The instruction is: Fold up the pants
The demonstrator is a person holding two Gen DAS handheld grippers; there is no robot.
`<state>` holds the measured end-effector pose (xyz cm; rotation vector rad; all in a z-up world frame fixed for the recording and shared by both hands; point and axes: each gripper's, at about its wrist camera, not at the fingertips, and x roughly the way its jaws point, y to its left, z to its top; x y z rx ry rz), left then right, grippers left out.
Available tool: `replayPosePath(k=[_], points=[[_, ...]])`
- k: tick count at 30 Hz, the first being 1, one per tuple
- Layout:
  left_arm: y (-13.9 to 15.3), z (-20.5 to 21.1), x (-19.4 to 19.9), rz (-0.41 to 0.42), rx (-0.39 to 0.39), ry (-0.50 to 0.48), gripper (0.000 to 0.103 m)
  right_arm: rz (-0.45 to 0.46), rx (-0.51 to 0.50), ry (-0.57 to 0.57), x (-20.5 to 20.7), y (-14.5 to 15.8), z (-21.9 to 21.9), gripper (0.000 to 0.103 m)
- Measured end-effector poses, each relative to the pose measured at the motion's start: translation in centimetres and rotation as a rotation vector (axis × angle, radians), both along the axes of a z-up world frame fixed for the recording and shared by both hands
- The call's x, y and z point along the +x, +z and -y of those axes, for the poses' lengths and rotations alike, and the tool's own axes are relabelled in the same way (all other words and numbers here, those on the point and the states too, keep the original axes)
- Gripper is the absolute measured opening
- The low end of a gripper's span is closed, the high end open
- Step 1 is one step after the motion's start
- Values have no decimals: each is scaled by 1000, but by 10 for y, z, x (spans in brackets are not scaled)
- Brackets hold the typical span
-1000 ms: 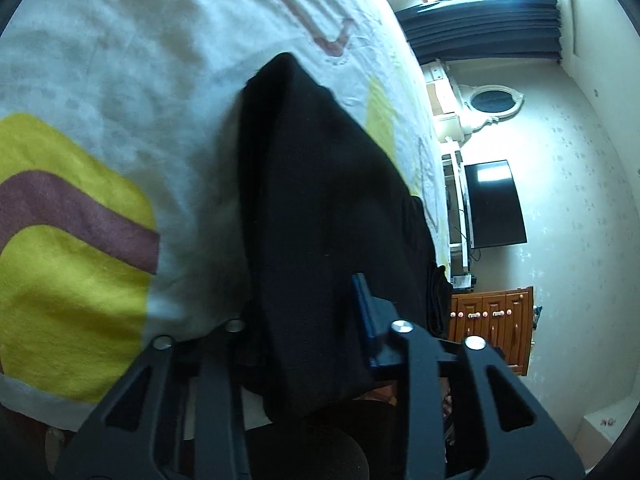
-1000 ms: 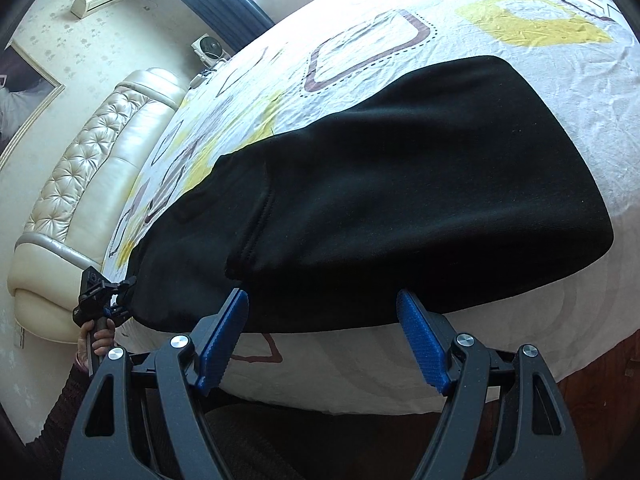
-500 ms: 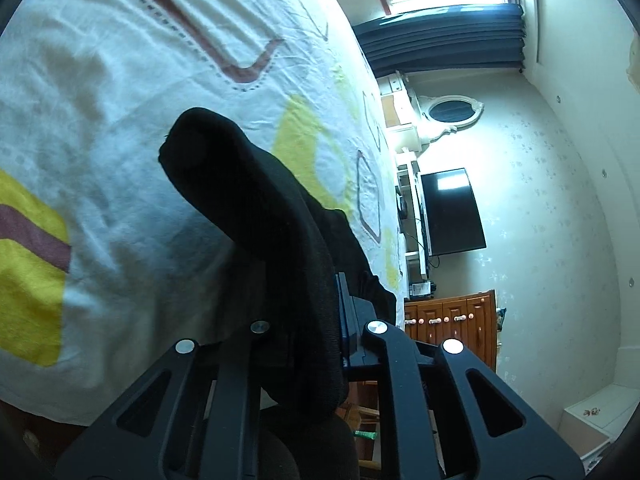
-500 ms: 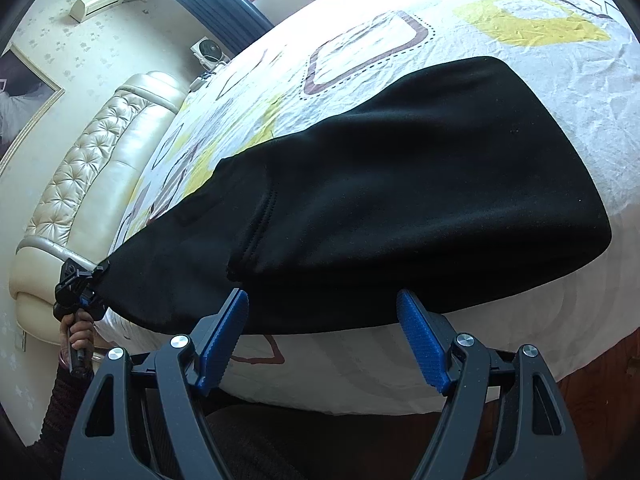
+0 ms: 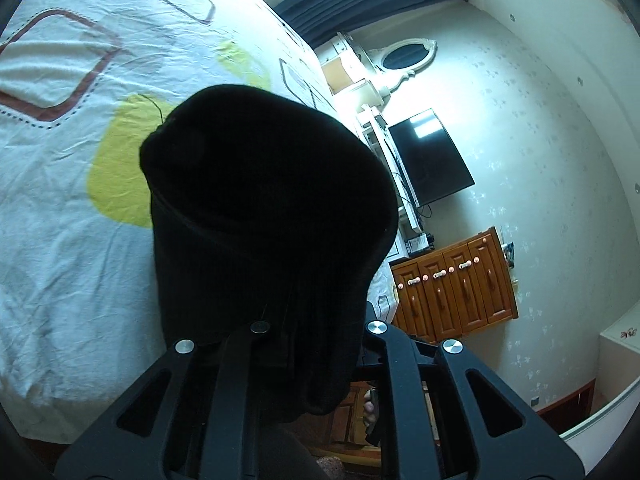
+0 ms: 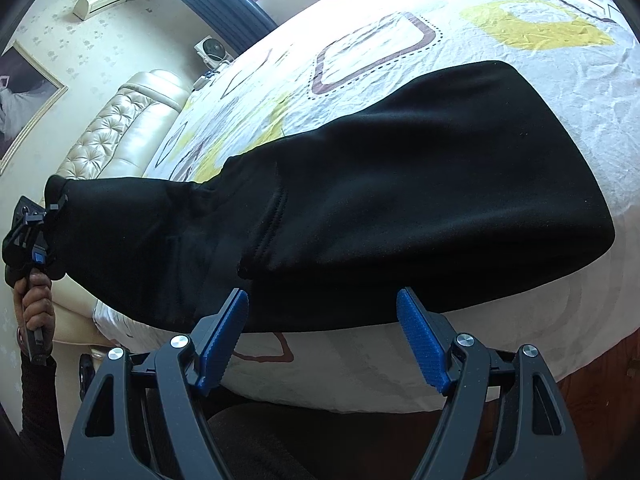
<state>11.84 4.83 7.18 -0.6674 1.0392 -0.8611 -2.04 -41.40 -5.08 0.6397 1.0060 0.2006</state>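
As the left gripper [image 6: 34, 236], clamped on the pants [image 6: 420, 184], lifts their left end higher, the fold begins; right gripper [image 6: 324, 340] hangs wide, near

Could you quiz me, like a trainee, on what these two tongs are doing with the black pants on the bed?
1. True or false: the right tongs are clamped on the black pants.
2. Which tongs hold the lifted end of the pants: A) left tongs, B) right tongs, C) neither?
3. Fill in: most of the pants lie on the patterned ____.

Key:
1. False; their blue pads stand apart, gripping nothing.
2. A; the cloth is pinched between them and raised off the bed.
3. Bedsheet.
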Motion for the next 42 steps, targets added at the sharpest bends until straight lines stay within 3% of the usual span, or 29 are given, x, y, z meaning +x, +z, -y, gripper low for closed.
replayPosePath(k=[8, 16, 21, 25, 29, 32, 39, 41, 42], points=[[-3, 121, 12, 14, 101, -134, 13, 0, 11, -39, -6, -1, 11, 75], [-51, 224, 15, -23, 222, -244, 13, -6, 27, -89, -11, -2, 28, 75], [-93, 260, 16, -63, 321, -257, 13, -16, 42, -142, -15, -5, 41, 75], [-107, 272, 13, -52, 380, -248, 15, -17, 49, -168, -18, -6, 48, 75], [-106, 272, 10, -47, 374, -237, 29, -15, 47, -181, -21, -5, 52, 75], [-104, 266, 4, -36, 350, -248, 35, -12, 65, -200, -21, -5, 60, 75], [-92, 221, -6, -14, 213, -221, 52, 30, 138, -241, -25, 7, 80, 75], [-85, 197, -11, 20, 192, -193, 66, 52, 148, -239, -25, 13, 85, 75], [-84, 181, -13, 34, 189, -168, 68, 63, 163, -235, -25, 15, 89, 75]])
